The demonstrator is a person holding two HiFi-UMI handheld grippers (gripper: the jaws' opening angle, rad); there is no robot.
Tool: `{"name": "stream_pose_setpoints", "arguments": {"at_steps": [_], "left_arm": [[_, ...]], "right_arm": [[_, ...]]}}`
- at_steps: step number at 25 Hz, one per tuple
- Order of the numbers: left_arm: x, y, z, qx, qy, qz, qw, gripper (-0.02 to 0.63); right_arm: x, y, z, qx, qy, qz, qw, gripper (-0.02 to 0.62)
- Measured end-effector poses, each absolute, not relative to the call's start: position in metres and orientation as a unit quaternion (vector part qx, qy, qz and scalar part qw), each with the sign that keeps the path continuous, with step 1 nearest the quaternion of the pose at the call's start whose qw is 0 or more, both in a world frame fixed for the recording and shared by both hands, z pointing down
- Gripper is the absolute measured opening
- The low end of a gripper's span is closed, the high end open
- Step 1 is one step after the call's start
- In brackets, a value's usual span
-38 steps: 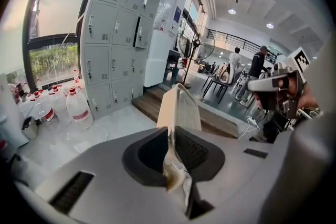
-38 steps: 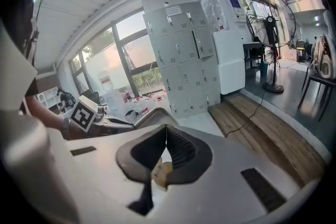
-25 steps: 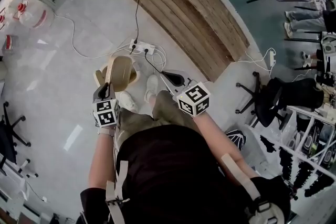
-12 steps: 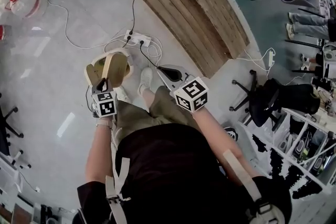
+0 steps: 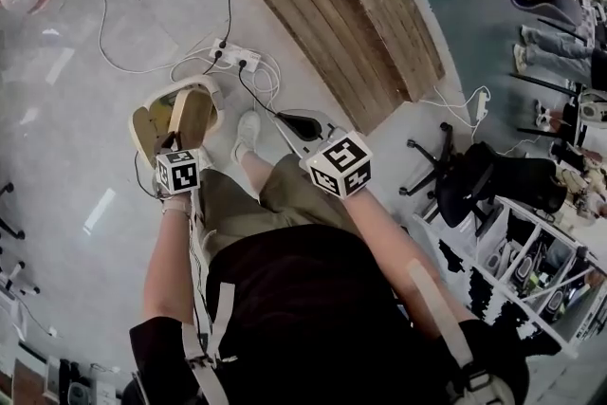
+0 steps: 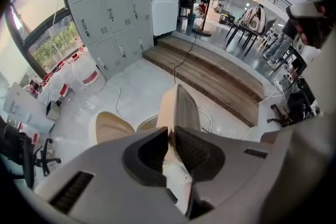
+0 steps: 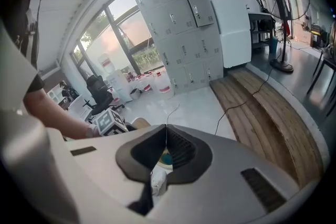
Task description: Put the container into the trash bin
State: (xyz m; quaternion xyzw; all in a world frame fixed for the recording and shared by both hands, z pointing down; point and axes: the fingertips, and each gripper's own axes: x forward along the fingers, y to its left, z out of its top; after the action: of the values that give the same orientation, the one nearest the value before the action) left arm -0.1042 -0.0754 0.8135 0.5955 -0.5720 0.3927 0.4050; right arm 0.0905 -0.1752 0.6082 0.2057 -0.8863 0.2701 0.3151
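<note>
The container [image 5: 175, 117] is a beige hinged box hanging open over the floor in front of my feet. My left gripper [image 5: 176, 147] points steeply down and is shut on one thin wall of it. In the left gripper view that wall [image 6: 178, 106] stands up between the pads of the left gripper [image 6: 171, 136], and the box's other half [image 6: 109, 126] hangs to the left. My right gripper [image 5: 290, 124] is held above my right knee; in its own view the right gripper [image 7: 166, 135] has its jaws together with nothing between them. No trash bin shows in any view.
A white power strip [image 5: 232, 60] with tangled cables lies on the grey floor just beyond the container. A wooden step [image 5: 351, 24] runs behind it. Grey lockers [image 6: 105, 2] and water jugs [image 6: 86, 68] stand further off. A black office chair [image 5: 474, 180] and shelves are on the right.
My left gripper has sunk towards the floor with the container still in it and tipped further down. The right gripper has come down a little too.
</note>
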Motion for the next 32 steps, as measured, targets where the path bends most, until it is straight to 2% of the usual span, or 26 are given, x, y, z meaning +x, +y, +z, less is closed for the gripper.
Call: {"name": "stream_pose_setpoints", "arguments": {"at_steps": [10,32], "left_arm": [[-0.104,-0.075,0.883,0.57,-0.563,0.422,0.424,0.048],[-0.104,-0.09,0.974,0.574,-0.502,0.515,0.391,0.049]], "right_arm": [[0.107,-0.172,0.643,0.2,-0.875,0.282,0.338,0.016],[0.144,-0.154,0.689,0.239,-0.843,0.322,0.357,0.016]]}}
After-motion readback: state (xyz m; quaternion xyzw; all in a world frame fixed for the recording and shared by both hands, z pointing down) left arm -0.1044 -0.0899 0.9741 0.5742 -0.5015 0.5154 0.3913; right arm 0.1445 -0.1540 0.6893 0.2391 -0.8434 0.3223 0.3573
